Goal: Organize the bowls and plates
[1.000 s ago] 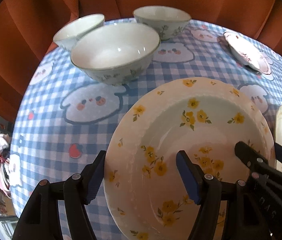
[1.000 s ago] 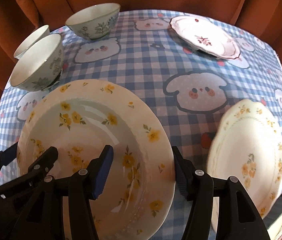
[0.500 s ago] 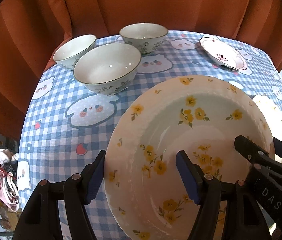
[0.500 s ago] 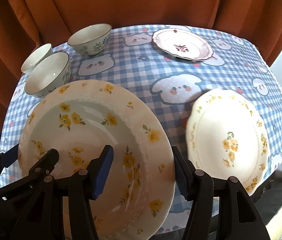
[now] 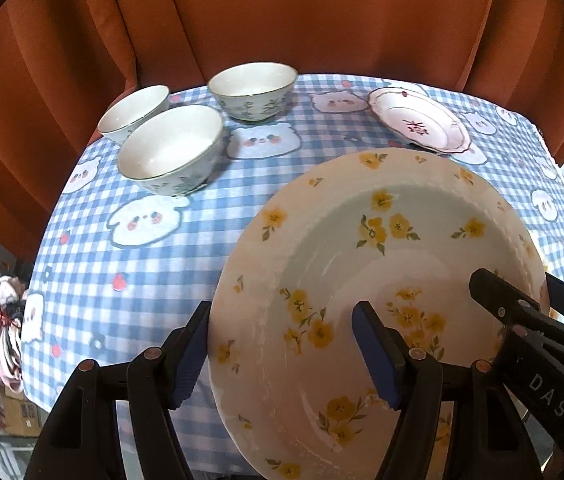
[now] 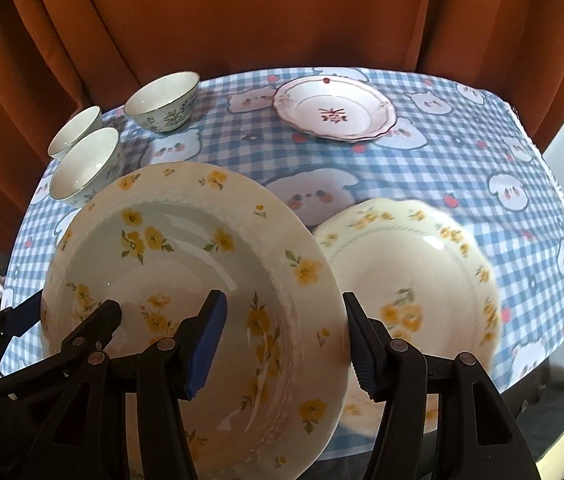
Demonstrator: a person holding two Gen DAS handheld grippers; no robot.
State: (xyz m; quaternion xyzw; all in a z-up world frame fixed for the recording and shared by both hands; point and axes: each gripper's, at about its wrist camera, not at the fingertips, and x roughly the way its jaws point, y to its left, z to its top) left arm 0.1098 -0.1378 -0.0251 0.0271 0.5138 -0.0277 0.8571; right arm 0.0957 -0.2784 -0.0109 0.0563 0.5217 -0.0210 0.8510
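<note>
The left claw (image 5: 282, 354) pinches the left rim of the big yellow-flower plate (image 5: 381, 280). The right claw (image 6: 283, 344) pinches its right rim. Together they hold the plate up above the table (image 5: 210, 216). Nothing is stacked yet, I think. Three bowls (image 5: 172, 148) sit apart at the back, a pink plate (image 6: 333, 106) sits alone, and another yellow plate (image 6: 413, 280) lies just under the held one.

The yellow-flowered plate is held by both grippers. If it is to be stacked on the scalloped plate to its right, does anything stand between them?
Nothing visible does. The yellow-flowered plate hangs above the cloth, and the scalloped plate beside it is bare; the bowls stand off to the far left.
</note>
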